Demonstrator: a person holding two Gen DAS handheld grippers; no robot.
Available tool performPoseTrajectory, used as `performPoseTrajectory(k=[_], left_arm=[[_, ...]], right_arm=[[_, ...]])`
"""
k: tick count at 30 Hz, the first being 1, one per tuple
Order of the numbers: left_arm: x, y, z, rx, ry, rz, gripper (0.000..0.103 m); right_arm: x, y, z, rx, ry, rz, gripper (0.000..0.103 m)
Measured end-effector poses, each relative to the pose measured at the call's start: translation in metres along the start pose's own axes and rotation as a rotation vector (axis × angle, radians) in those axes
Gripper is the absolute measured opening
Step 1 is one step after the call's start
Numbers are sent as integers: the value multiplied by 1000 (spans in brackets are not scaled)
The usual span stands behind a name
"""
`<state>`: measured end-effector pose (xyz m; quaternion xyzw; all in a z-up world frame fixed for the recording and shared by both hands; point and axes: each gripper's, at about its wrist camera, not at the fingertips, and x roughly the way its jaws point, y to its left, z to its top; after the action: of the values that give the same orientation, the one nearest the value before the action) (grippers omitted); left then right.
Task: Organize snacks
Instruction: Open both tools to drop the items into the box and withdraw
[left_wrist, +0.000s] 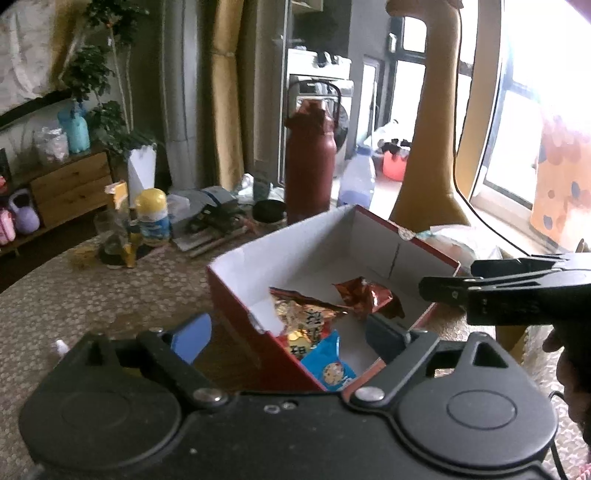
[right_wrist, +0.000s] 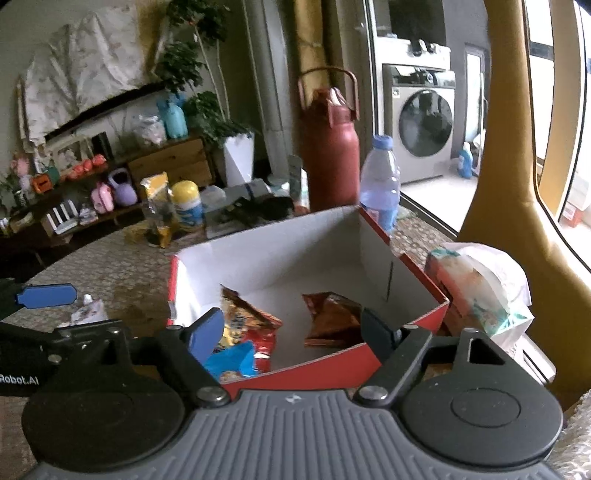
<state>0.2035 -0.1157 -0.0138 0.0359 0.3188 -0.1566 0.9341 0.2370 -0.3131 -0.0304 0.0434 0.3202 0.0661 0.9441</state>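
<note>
A red cardboard box (left_wrist: 236, 299) with a white inside stands on the table; it also shows in the right wrist view (right_wrist: 406, 325). Inside lie a gold and red snack bag (left_wrist: 306, 314) (right_wrist: 247, 321), a brown foil bag (left_wrist: 365, 295) (right_wrist: 332, 317) and a blue packet (left_wrist: 332, 365) (right_wrist: 232, 362). My left gripper (left_wrist: 291, 332) is open and empty, straddling the box's near corner. My right gripper (right_wrist: 295, 332) is open and empty at the box's near wall; in the left wrist view its fingers (left_wrist: 454, 291) reach in from the right.
Behind the box stand a dark red flask (left_wrist: 310, 166) (right_wrist: 328, 147) and a water bottle (right_wrist: 380, 184). A yellow-capped jar (left_wrist: 153, 218) (right_wrist: 188, 206) and clutter sit at the back. A tissue pack in a plastic bag (right_wrist: 480, 288) lies right of the box.
</note>
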Motion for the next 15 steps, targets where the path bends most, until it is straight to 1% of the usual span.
performPoseTrajectory(k=[2, 5, 9, 11, 13, 15], left_arm=[[-11, 7, -3, -9, -14, 10, 93], [-25, 18, -7, -25, -32, 11, 94], [-43, 36, -15, -51, -57, 25, 99], [-53, 47, -21, -60, -66, 38, 102], [-61, 57, -24, -64, -77, 53, 103], [-69, 67, -29, -66, -86, 75, 103]], right_arm=[[-8, 8, -1, -6, -16, 19, 85], [-19, 18, -4, -1, -34, 63, 86], [-30, 37, -9, -19, -43, 114, 89], [-35, 47, -12, -32, -52, 137, 95], [-39, 57, -17, -37, -66, 150, 99], [-41, 66, -21, -37, -80, 170, 99]])
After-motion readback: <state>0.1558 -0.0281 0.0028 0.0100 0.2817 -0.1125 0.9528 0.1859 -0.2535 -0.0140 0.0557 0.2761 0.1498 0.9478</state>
